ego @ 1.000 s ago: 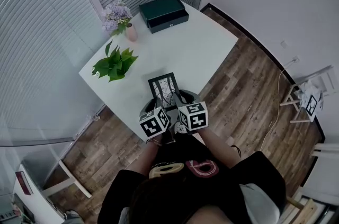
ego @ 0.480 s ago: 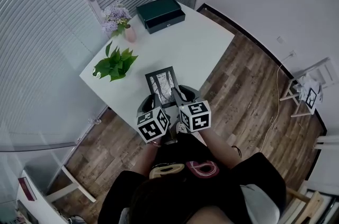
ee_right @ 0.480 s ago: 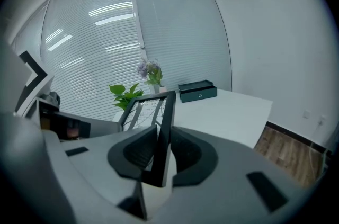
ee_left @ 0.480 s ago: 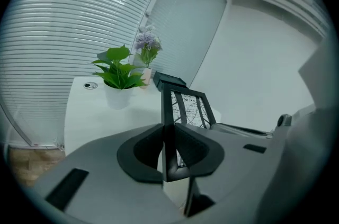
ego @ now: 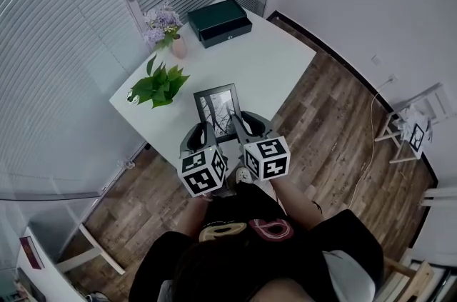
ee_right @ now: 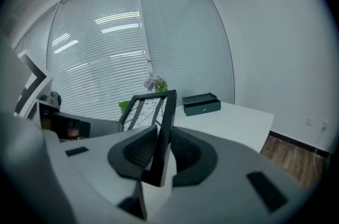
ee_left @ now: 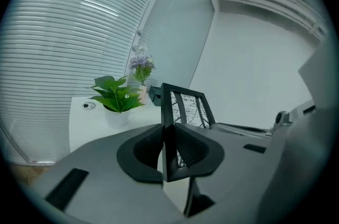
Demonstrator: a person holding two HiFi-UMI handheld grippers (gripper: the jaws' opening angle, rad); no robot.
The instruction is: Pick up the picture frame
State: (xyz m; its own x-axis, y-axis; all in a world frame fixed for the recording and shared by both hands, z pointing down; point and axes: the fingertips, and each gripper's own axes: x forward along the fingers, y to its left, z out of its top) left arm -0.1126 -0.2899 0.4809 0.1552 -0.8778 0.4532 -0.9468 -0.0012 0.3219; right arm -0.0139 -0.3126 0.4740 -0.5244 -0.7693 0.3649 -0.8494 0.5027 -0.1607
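A black picture frame (ego: pixel 219 112) with a pale branch print hangs above the near end of the white table (ego: pixel 271 58), held from both sides. My left gripper (ego: pixel 201 133) is shut on the frame's left edge (ee_left: pixel 168 133). My right gripper (ego: pixel 238 126) is shut on its right edge (ee_right: pixel 160 135). In both gripper views the dark pads press flat against the thin black moulding. The frame (ee_right: pixel 148 106) tilts a little away from me, with its far corners free.
A leafy green plant in a white pot (ego: pixel 158 86) stands left of the frame. A pink vase of lilac flowers (ego: pixel 166 26) and a dark green box (ego: pixel 219 21) sit at the table's far end. Window blinds run along the left, wooden floor lies to the right, with a small stool (ego: pixel 410 129).
Both grippers have risen together with the frame between them, lifting it off the table. The frame now sits higher and slightly further over the table's near end.
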